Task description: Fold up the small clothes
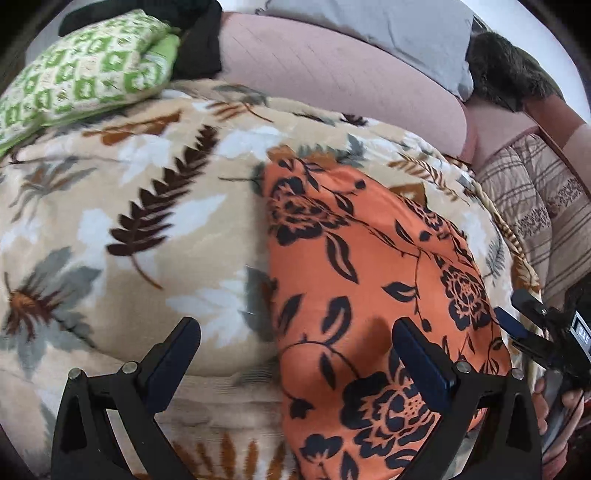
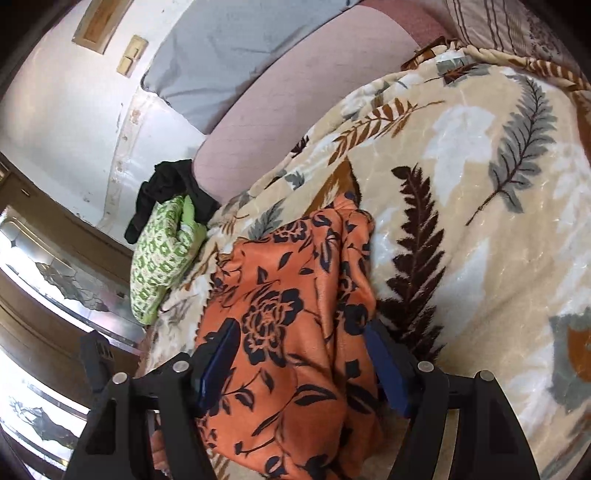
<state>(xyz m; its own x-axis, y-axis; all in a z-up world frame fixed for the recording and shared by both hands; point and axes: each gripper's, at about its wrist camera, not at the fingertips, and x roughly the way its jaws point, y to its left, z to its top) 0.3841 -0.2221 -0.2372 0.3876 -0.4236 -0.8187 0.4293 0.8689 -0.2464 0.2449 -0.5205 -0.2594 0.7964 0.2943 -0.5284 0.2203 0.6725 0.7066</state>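
Note:
An orange cloth with black flowers (image 1: 369,280) lies folded lengthwise on a beige leaf-print blanket (image 1: 147,206). My left gripper (image 1: 299,354) hangs open above it. Its right finger (image 1: 421,354) is over the cloth and its left finger is over the blanket, with nothing between them. In the right wrist view the same cloth (image 2: 295,295) runs between the fingers of my right gripper (image 2: 303,362), which stand wide on either side of it without pinching. The right gripper (image 1: 517,314) also shows at the cloth's right edge, held by a hand (image 1: 565,406).
A folded green-and-white patterned cloth (image 1: 81,74) and a black garment (image 2: 166,188) lie at the blanket's far corner. A pink mattress (image 1: 332,74), a grey pillow (image 1: 388,26) and a striped quilt (image 1: 535,206) lie beyond. A wooden cabinet with glass panels (image 2: 55,277) stands beside the bed.

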